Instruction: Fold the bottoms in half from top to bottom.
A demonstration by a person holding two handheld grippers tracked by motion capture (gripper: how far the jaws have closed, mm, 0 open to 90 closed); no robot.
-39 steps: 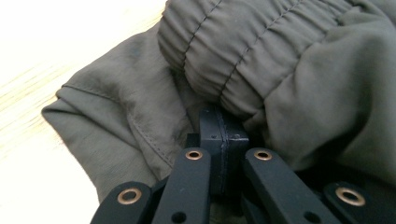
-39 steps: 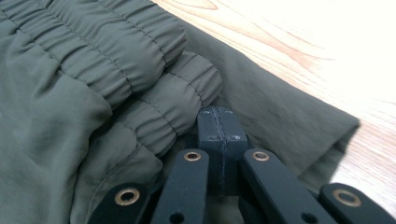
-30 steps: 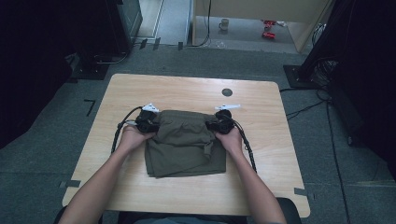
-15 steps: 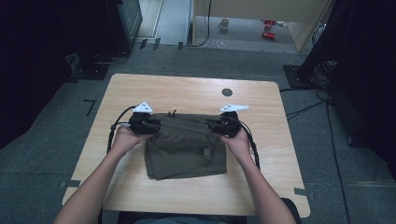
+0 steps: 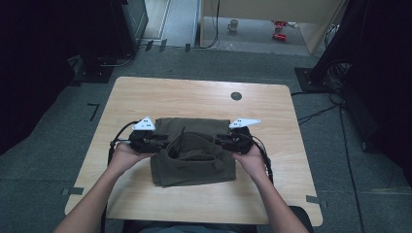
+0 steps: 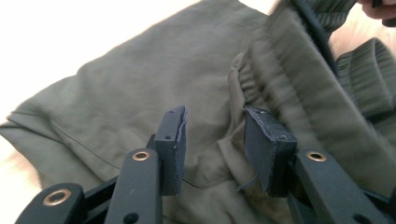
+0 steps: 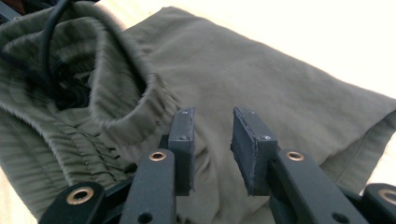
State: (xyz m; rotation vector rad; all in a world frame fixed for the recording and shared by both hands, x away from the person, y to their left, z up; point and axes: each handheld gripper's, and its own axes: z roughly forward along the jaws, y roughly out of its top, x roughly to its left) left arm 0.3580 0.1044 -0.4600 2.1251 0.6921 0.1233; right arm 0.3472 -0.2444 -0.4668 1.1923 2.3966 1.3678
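Observation:
An olive green garment [image 5: 194, 165] with a ribbed elastic waistband [image 7: 116, 93] lies folded on the wooden table [image 5: 194, 97]. My left gripper [image 5: 160, 141] is at the garment's left edge and my right gripper [image 5: 221, 141] at its right edge, each held in a hand. In the left gripper view the left gripper [image 6: 217, 126] stands open just over a crease of the cloth [image 6: 116, 84], beside the waistband [image 6: 299, 60]. In the right gripper view the right gripper [image 7: 215, 126] is open over the cloth [image 7: 261, 74]. A dark cord [image 7: 51, 28] runs along the waistband.
A round dark grommet [image 5: 236, 95] sits in the table's far right part. Bare tabletop surrounds the garment. On the floor beyond the table are a mug [image 5: 233, 24] and red items [image 5: 279, 29]; dark equipment stands at both sides.
Both grippers have come toward the person along the garment's sides. The waistband now lies bunched across the garment's middle, with flat cloth beyond it.

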